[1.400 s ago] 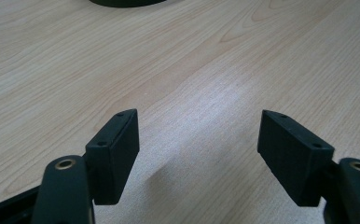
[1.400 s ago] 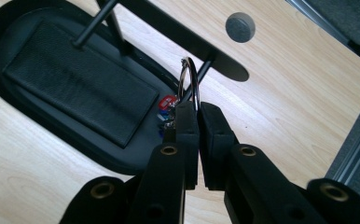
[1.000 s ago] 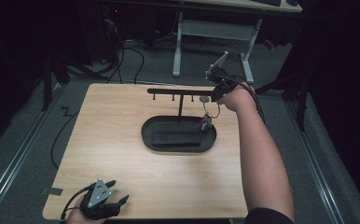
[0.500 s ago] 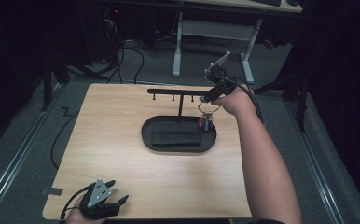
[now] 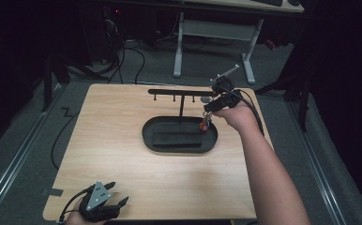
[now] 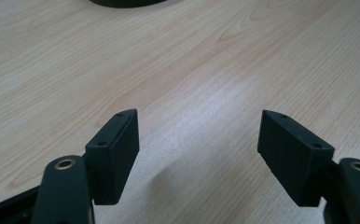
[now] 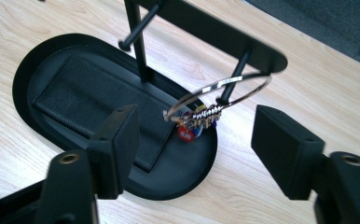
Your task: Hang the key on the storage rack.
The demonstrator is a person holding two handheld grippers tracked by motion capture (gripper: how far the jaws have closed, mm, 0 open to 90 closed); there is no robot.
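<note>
We see a pale wooden tabletop [image 5: 123, 154] first, and near its far middle a black oval tray stand [image 5: 179, 136] whose thin post carries a flat black crossbar [image 5: 179, 91] with short pegs beneath. A thin silver bangle with small coloured charms [image 7: 215, 100] hangs looped over the end peg [image 7: 234, 77], its charms dangling above the tray's right end; we judge it sits there because the peg is meant to hold such rings off the table. Our right gripper [image 7: 192, 140] sits just in front of that bangle with its jaws spread wide and pinching nothing, the ring lying between and beyond them, untouched. Our left gripper [image 6: 199, 140] rests at the near left corner of the table, well apart from the stand, jaws likewise spread over bare wood. The high view gives the layout and the distance between the two hands; the right gripper view alone lets us read the ring's seat on the peg and the charm cluster.
</note>
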